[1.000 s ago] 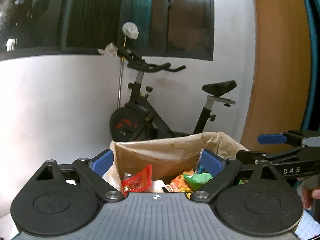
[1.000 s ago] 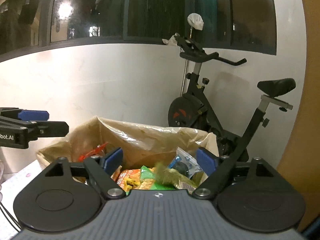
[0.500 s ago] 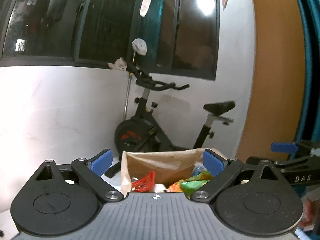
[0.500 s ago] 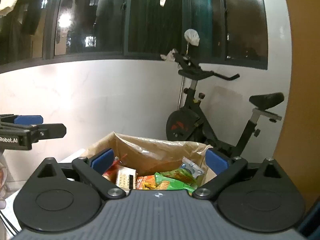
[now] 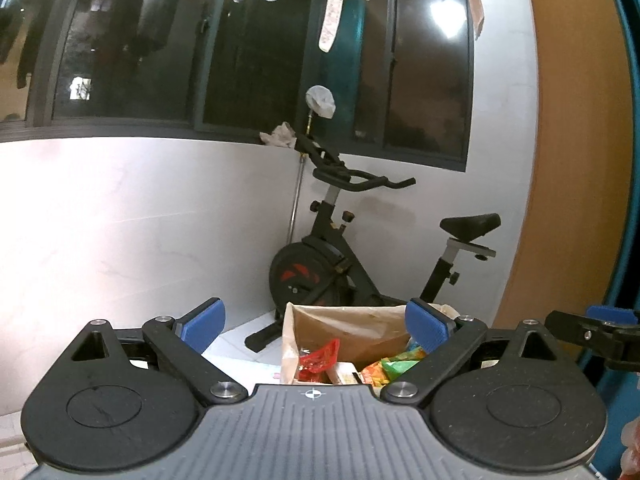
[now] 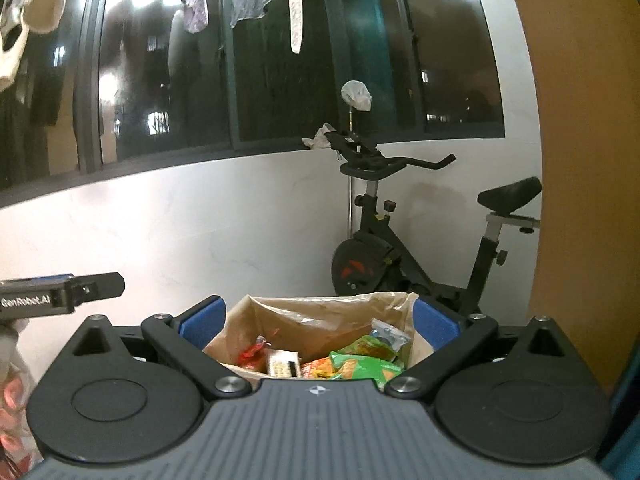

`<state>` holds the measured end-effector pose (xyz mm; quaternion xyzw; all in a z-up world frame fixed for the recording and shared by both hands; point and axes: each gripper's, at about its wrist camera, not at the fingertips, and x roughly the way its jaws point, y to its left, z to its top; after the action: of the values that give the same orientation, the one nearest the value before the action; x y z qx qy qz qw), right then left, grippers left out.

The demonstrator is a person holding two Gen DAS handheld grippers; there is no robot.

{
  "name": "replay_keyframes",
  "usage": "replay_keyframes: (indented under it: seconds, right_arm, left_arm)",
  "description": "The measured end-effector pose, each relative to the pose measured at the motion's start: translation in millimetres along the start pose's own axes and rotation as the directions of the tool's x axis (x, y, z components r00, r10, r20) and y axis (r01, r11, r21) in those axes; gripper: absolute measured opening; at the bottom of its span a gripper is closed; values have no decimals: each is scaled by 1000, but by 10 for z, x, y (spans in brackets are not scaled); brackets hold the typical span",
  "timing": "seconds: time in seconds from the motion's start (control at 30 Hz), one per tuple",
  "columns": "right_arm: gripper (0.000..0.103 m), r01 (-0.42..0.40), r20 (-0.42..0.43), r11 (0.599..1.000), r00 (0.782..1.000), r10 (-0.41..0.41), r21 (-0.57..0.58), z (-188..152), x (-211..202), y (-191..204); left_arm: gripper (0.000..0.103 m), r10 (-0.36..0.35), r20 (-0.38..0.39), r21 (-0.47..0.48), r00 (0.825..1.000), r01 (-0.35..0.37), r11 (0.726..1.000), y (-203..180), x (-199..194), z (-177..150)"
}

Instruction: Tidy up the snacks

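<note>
Your left claw (image 5: 314, 326) and right claw (image 6: 318, 322) both stand wide and empty, near the brown paper bag (image 6: 316, 320). Snack packets (image 6: 360, 362) lie jumbled inside it, on the desk. Judgement: sorting looks barely begun; everything remains to pull out.

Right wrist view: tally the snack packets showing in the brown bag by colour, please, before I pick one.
Only what shows above the gripper body; more may lie hidden in the paper bag.
Red packet: 1
White box: 1
Orange packet: 1
Green packets: 2
Clear blue-edged packet: 1
Total: 6
</note>
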<state>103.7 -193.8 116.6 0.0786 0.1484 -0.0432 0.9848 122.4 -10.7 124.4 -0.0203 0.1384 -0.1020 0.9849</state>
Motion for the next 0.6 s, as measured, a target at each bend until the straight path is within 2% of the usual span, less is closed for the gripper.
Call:
replay_keyframes:
  seconds: [0.2, 0.43, 0.6]
  right_arm:
    - [102, 10, -7, 1000, 1000, -10, 14, 18, -62, -17]
    - [102, 21, -11, 1000, 1000, -21, 22, 12, -90, -74]
    - [102, 30, -12, 999, 999, -30, 24, 11, -115, -64]
  left_arm:
    - [99, 47, -12, -4, 999, -47, 999, -42, 0, 53]
    - [99, 53, 11, 41, 999, -53, 998, -47, -26, -5]
    - [99, 44, 5, 38, 999, -44, 998, 1, 2, -12]
